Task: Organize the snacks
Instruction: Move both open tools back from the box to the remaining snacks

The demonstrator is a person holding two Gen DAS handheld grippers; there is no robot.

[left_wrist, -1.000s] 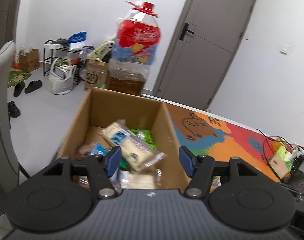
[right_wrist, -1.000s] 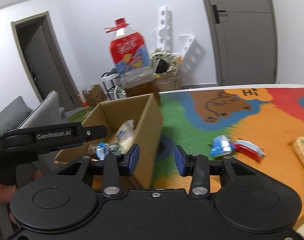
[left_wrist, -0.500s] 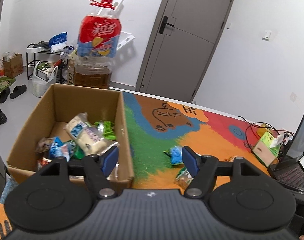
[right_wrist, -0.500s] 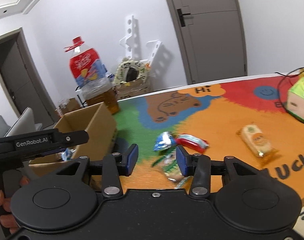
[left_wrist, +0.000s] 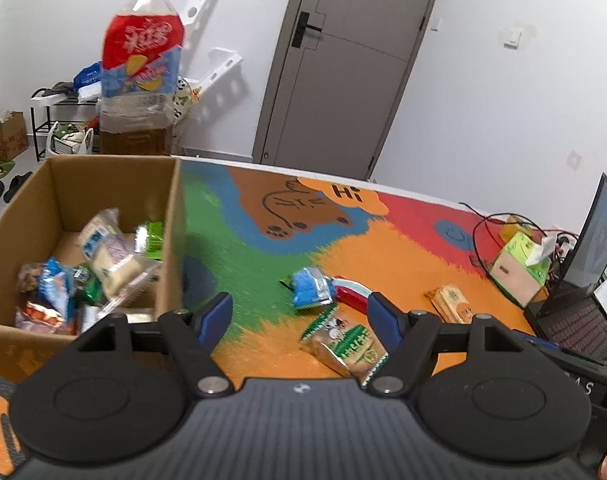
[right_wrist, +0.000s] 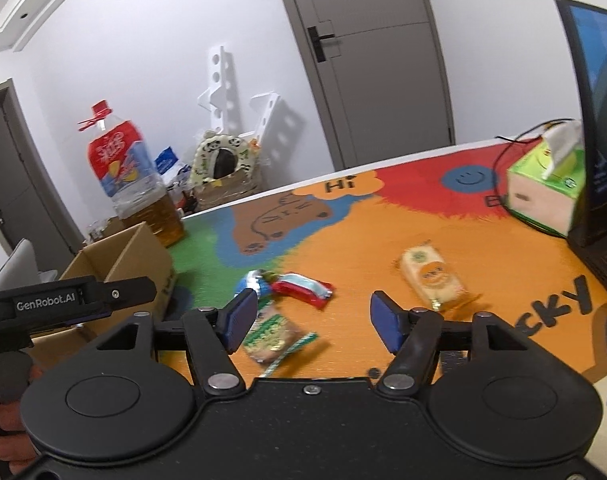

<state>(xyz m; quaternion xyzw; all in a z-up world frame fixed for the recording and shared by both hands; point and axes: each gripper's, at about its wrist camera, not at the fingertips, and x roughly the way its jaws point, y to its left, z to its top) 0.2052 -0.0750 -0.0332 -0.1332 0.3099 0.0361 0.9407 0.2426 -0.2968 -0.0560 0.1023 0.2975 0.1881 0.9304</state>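
Four loose snacks: lay on the colourful printed table (left_wrist: pixel 263 344) beside the brown cardboard box (left_wrist: pixel 171 240).
Left claw (left_wrist: pixel 299 316): released, empty.
Right claw (right_wrist: pixel 311 316): released, empty.
Nearest target: green-and-white crinkly biscuit packet (left_wrist: pixel 345 344).
Handling: judged light, soft, slippery film; contents crushable.
Hold: across the packet's middle, gently.

White walls (left_wrist: pixel 483 92), grey door (left_wrist: pixel 343 80).

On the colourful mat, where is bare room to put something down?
Free: the green and brown area between the cardboard box and the blue packet; also the orange between the yellow packet and the tissue box. Crowded: around the green-labelled packet.
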